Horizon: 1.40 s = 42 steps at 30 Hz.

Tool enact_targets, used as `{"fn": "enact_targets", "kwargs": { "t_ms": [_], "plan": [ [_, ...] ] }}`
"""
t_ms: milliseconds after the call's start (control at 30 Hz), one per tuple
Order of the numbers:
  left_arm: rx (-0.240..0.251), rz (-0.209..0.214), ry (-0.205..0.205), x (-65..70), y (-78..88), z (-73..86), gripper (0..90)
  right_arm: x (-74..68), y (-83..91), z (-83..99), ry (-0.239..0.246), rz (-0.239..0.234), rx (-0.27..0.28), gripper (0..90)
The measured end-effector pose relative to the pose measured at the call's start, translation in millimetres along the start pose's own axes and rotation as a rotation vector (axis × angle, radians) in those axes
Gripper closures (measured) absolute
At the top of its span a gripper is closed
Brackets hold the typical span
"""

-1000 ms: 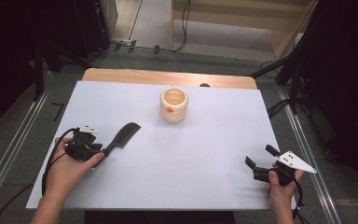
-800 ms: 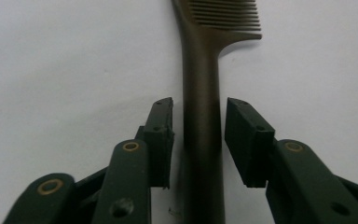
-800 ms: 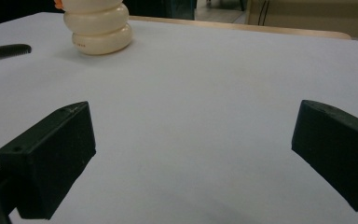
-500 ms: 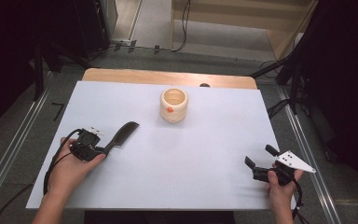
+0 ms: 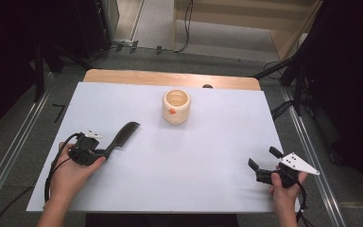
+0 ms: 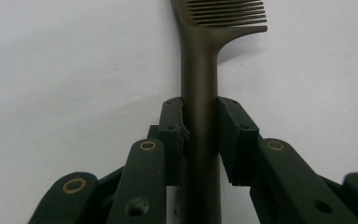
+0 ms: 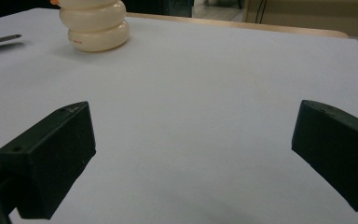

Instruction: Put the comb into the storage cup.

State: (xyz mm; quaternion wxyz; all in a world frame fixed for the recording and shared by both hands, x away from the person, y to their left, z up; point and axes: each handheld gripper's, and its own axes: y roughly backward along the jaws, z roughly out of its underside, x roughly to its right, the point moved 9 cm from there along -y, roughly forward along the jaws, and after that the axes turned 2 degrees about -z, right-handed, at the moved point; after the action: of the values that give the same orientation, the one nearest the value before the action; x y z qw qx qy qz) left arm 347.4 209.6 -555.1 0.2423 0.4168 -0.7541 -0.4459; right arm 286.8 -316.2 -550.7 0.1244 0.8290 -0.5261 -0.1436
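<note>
Faintly — red print low on cream cup (image 7: 94, 23)

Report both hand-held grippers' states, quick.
Left hand-held gripper: closed on the handle of the dark comb, jaws having just closed in.
Right hand-held gripper: open, nothing between its jaws.

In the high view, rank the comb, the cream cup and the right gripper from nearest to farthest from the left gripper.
1. comb: its handle is clamped in the left gripper, at the table's left.
2. cream cup: far side, centre.
3. right gripper: near right corner.
</note>
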Motion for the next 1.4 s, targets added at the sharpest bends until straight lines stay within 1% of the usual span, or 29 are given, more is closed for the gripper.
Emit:
{"fn": "enact_targets", "kwargs": {
  "t_ms": [100, 133, 167, 233, 267, 433, 500, 633, 667, 700, 733, 767, 800, 833, 867, 933, 967, 1000, 1067, 1133, 1167, 1200, 1233, 1267, 1333, 1400],
  "plan": [
    [0.001, 0.000, -0.002, 0.1, 0.8, 0.4, 71.9, 0.1, 0.2, 0.0, 0.000, -0.001, 0.000, 0.0],
    [0.008, 0.009, -0.001, 0.7, 1.5, 0.7, 72.0, 0.1, 0.2, 0.0, 0.000, -0.001, 0.000, 0.0],
    [0.008, 0.009, -0.001, 0.7, 1.5, 0.7, 71.9, 0.1, 0.2, 0.0, 0.000, -0.001, 0.000, 0.0],
    [0.027, 0.017, 0.012, 2.2, 2.3, 0.6, 71.9, 0.1, 0.3, 0.0, -0.001, -0.001, 0.001, 0.0],
    [0.035, 0.015, 0.012, 2.1, 2.2, 0.9, 72.0, -0.2, 0.3, 0.0, -0.003, -0.001, 0.001, 0.0],
    [0.096, 0.025, 0.034, 3.5, 3.5, -1.2, 72.0, 0.0, 0.1, -0.2, 0.000, -0.003, 0.002, 0.0],
    [0.116, 0.031, 0.034, 4.6, 5.0, -2.8, 71.9, -0.1, 0.2, -0.2, -0.001, -0.003, 0.002, 0.0],
    [0.173, 0.038, 0.042, 8.4, 10.4, -8.4, 71.9, -0.2, 0.7, -0.5, 0.000, -0.002, 0.006, 0.0],
    [0.173, 0.038, 0.042, 8.4, 10.4, -8.4, 71.9, 0.0, 0.8, -0.7, -0.003, 0.002, 0.006, 0.0],
    [0.199, 0.042, 0.041, 11.1, 12.9, -11.4, 72.0, 0.0, 0.9, -0.7, -0.005, 0.002, 0.006, 0.0],
    [0.199, 0.042, 0.041, 11.1, 12.9, -11.4, 71.9, 0.0, 0.9, -0.7, -0.005, 0.002, 0.006, 0.0],
    [0.223, 0.057, 0.047, 14.8, 15.5, -14.9, 72.0, 0.0, 1.2, -0.8, -0.006, 0.001, 0.006, 0.0],
    [0.223, 0.057, 0.047, 14.8, 15.5, -14.9, 71.9, -0.1, 1.4, -0.9, -0.006, 0.000, 0.006, 0.0],
    [0.243, 0.083, 0.045, 20.2, 17.4, -18.2, 71.9, -0.1, 1.4, -0.9, -0.004, 0.000, 0.006, 0.0],
    [0.243, 0.083, 0.045, 20.2, 17.4, -18.2, 71.9, -0.7, 1.6, -0.8, -0.007, -0.004, 0.004, 0.0],
    [0.260, 0.094, 0.040, 26.1, 19.0, -21.3, 71.9, -0.6, 1.8, -1.4, -0.004, -0.002, 0.007, 0.0],
    [0.279, 0.101, 0.035, 31.2, 20.5, -24.7, 71.9, -1.0, 2.1, -1.4, -0.003, -0.004, 0.006, 0.0],
    [0.290, 0.103, 0.034, 33.5, 21.0, -26.4, 71.9, -1.4, 2.5, -1.5, -0.005, -0.004, 0.006, 0.0],
    [0.300, 0.110, 0.029, 35.4, 21.7, -27.9, 71.9, -0.6, 3.4, -2.5, -0.003, 0.002, 0.012, 0.0],
    [0.320, 0.116, 0.032, 39.3, 22.4, -30.7, 72.0, 0.3, 4.0, -3.1, -0.001, 0.014, 0.015, 0.0],
    [0.328, 0.123, 0.025, 41.4, 22.3, -31.9, 72.0, 0.3, 4.0, -3.1, -0.001, 0.014, 0.015, 0.0],
    [0.347, 0.130, 0.019, 45.6, 22.1, -33.9, 71.9, 1.7, 4.8, -4.2, -0.006, 0.033, 0.020, 0.0],
    [0.347, 0.130, 0.019, 45.6, 22.1, -33.9, 71.9, 1.7, 5.3, -4.6, -0.009, 0.033, 0.022, 0.0],
    [0.369, 0.146, 0.015, 49.5, 22.4, -35.3, 72.0, 1.4, 5.5, -5.0, -0.014, 0.031, 0.024, 0.0],
    [0.391, 0.154, 0.018, 52.7, 22.1, -36.6, 72.0, 0.5, 5.4, -5.9, -0.013, 0.028, 0.026, 0.0],
    [0.402, 0.165, 0.021, 55.5, 22.3, -36.9, 71.9, -3.1, 5.5, -7.6, -0.017, 0.013, 0.023, 0.0]
  ]
}}
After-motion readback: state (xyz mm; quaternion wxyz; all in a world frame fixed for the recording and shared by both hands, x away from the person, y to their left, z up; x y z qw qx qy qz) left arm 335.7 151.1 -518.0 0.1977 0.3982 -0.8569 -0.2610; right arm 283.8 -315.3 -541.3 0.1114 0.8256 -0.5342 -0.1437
